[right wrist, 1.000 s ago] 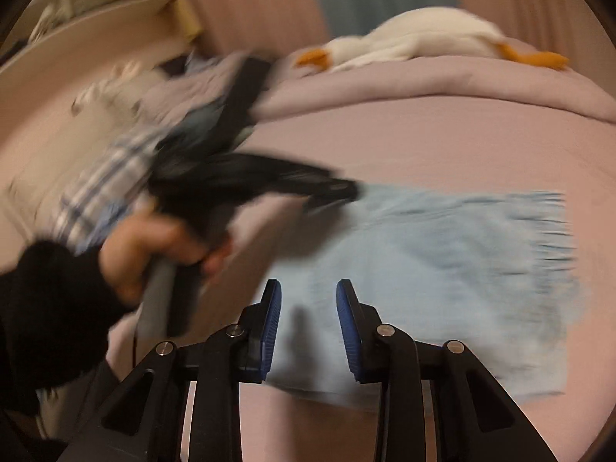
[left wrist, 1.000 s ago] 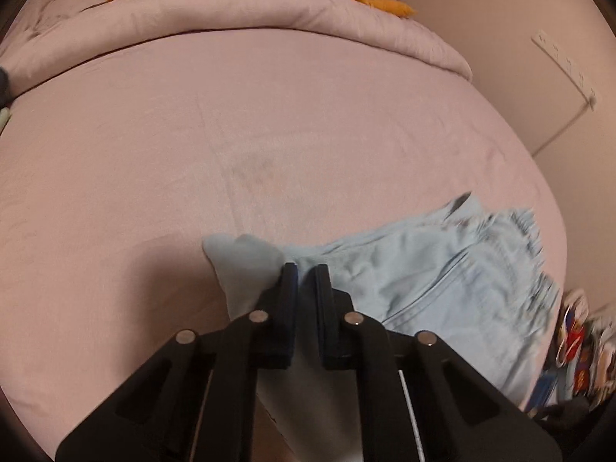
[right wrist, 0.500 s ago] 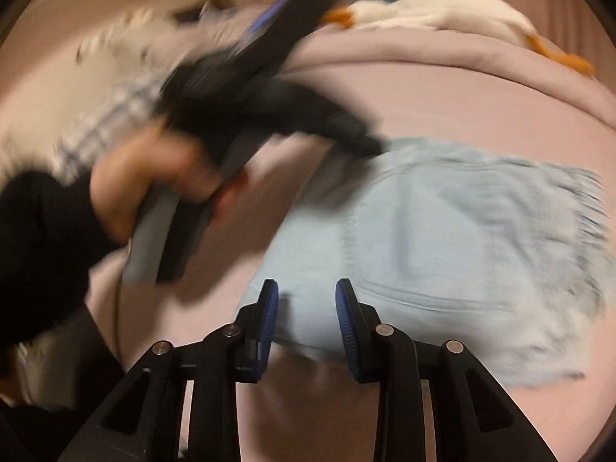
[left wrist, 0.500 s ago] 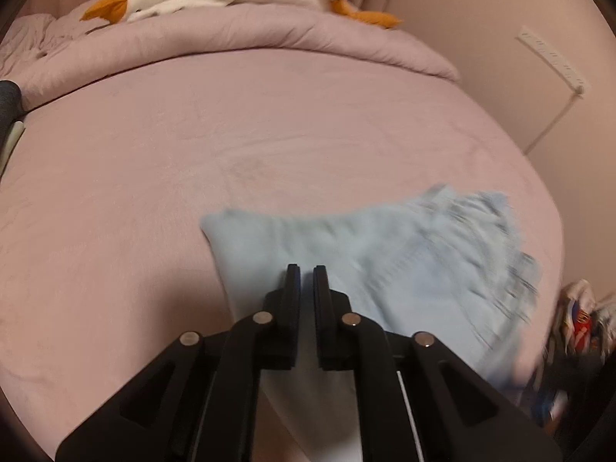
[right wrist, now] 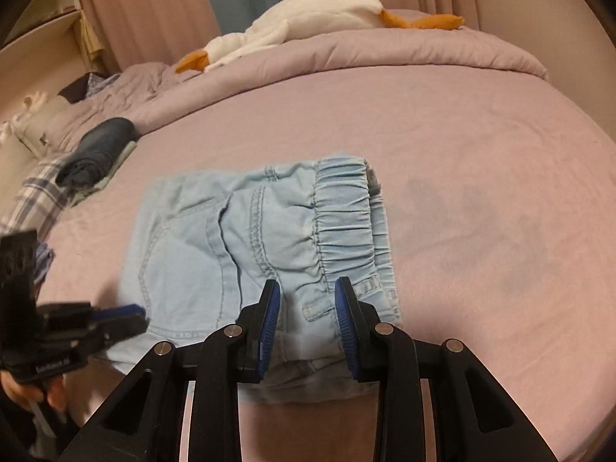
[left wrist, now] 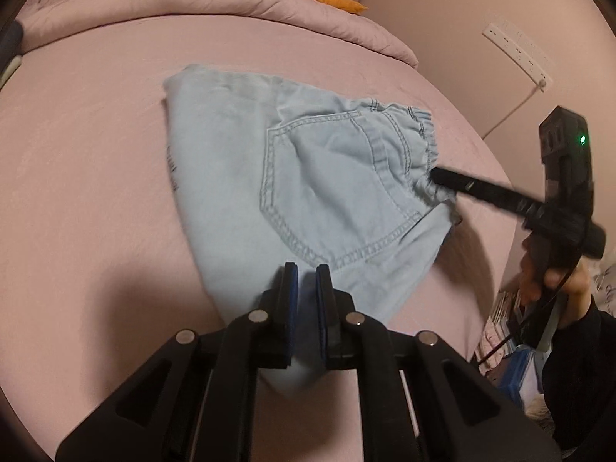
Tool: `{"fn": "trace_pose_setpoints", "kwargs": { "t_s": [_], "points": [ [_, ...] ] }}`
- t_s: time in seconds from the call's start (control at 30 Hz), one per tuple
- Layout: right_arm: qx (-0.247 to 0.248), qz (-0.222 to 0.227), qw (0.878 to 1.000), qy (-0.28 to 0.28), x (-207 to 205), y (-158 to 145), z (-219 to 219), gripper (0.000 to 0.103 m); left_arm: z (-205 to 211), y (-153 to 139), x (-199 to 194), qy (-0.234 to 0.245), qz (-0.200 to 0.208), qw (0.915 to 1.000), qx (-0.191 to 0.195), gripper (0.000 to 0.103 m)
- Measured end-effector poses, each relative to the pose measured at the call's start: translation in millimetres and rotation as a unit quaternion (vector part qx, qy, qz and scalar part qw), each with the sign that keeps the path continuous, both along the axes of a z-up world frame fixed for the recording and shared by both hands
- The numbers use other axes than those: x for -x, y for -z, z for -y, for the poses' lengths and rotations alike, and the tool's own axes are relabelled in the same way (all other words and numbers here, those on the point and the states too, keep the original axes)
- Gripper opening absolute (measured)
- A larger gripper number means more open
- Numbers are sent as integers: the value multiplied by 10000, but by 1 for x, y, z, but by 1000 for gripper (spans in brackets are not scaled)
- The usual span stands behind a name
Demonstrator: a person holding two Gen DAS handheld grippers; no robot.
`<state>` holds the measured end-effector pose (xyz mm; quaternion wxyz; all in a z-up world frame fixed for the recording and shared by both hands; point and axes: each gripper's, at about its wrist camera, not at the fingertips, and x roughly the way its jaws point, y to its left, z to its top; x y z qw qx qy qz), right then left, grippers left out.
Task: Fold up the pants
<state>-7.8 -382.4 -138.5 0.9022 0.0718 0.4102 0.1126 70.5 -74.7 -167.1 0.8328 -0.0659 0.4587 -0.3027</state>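
The light blue denim pants (left wrist: 308, 177) lie folded into a compact bundle on the pink bed sheet (left wrist: 84, 208), back pocket up. My left gripper (left wrist: 306, 273) has its jaws nearly together over the near edge of the bundle, with cloth between them. In the right wrist view the pants (right wrist: 246, 254) show their elastic waistband (right wrist: 342, 215) on the right. My right gripper (right wrist: 308, 288) is open, its jaws over the near waistband corner. It also shows in the left wrist view (left wrist: 442, 177), its tip at the waistband. The left gripper also shows in the right wrist view (right wrist: 131, 313) at the bundle's left edge.
A white plush goose (right wrist: 308, 19) lies on the rolled pink duvet (right wrist: 385, 50) at the head of the bed. Dark rolled clothes (right wrist: 96, 150) and a plaid cloth (right wrist: 34, 196) sit at the left edge. A wall power strip (left wrist: 516, 52) is at the right.
The pants have gone from a longer spread shape to a compact folded bundle with the waistband on top. My right gripper has come in over the waistband edge; my left has pulled back toward the near edge.
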Motion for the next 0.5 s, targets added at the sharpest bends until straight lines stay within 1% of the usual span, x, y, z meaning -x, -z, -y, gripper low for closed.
{"fn": "trace_pose_setpoints", "kwargs": {
  "t_s": [0.03,0.07,0.1,0.17,0.3,0.37,0.4,0.43,0.47,0.5],
  "points": [
    [-116,-24,9999,11,1,-6,2,32,-3,0,3,-21,2,10000,3,9],
    [-239,35,9997,-5,0,-11,5,32,-6,0,7,-44,-3,10000,12,9],
    [-251,155,9996,-22,0,-16,5,32,-9,1,9,-71,-21,10000,34,9],
    [-78,444,9990,-43,4,-22,4,32,-14,2,11,-139,-84,9998,100,9],
    [45,481,9988,81,-20,-18,3,32,-21,4,15,-217,-144,9995,160,9],
    [311,273,9989,227,-37,-5,2,32,-18,3,14,-258,-111,9996,105,9],
    [411,58,9988,276,-44,4,3,32,-17,3,14,-261,-115,9996,86,9],
    [311,-177,9989,287,-52,15,6,32,-17,3,14,-263,-112,9996,68,9],
    [26,-261,9990,360,-57,22,12,34,-15,3,15,-259,-98,9996,29,9],
    [-186,-290,9985,418,-56,22,18,34,-17,3,17,-252,-78,9997,3,9]
  ]
}}
